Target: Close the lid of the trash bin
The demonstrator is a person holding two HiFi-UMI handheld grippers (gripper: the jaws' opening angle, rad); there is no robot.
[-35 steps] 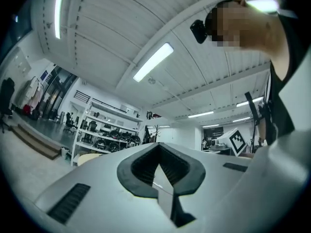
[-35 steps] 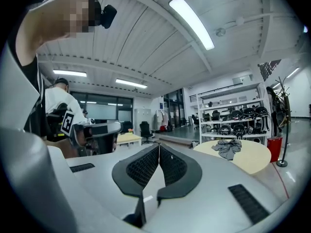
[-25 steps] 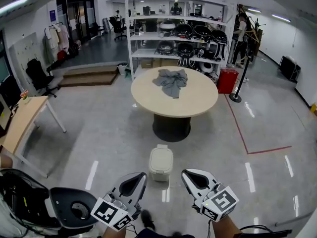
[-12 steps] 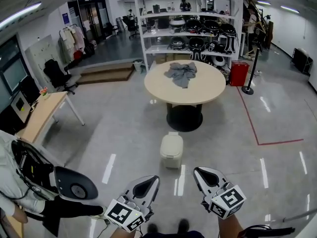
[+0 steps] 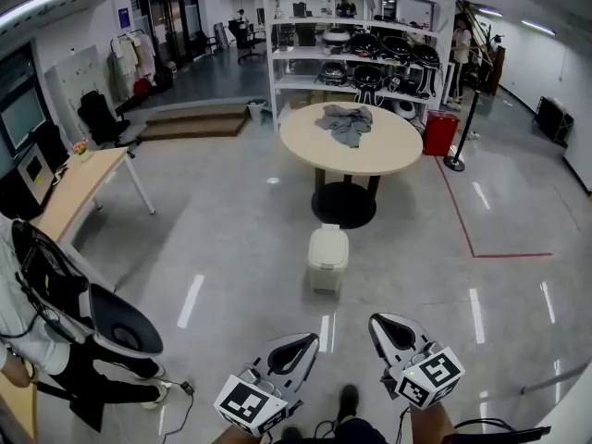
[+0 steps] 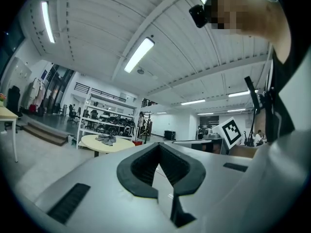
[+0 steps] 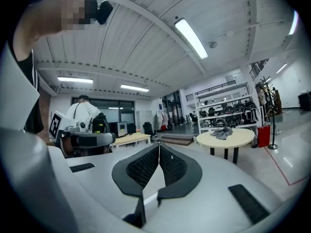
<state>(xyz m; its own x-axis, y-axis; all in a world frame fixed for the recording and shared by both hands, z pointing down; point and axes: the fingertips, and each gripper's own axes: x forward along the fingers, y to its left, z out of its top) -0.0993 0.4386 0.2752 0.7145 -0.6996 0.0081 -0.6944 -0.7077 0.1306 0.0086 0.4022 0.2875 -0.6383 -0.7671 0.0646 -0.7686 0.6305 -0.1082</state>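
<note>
A small beige trash bin (image 5: 327, 259) stands on the grey floor in front of the round table (image 5: 375, 155); its lid looks down flat. Both grippers hover low in the head view, well short of the bin and apart from it. My left gripper (image 5: 309, 339) is shut with nothing in it, its black pads meeting at the tip (image 6: 159, 145). My right gripper (image 5: 380, 321) is likewise shut and empty (image 7: 159, 145). The bin does not show in either gripper view; both point up and outward across the room.
A grey cloth (image 5: 346, 123) lies on the table. Behind it stands a white shelf (image 5: 277, 54) of dark pots. A person sits on an office chair (image 5: 118, 326) at the left by a wooden desk (image 5: 74, 192). A red box (image 5: 440, 132) and a stanchion (image 5: 455, 160) stand at the right.
The view has drawn back and turned: the bin and table sit farther off and higher. The seated person has come into view at the left. Both grippers stay shut.
</note>
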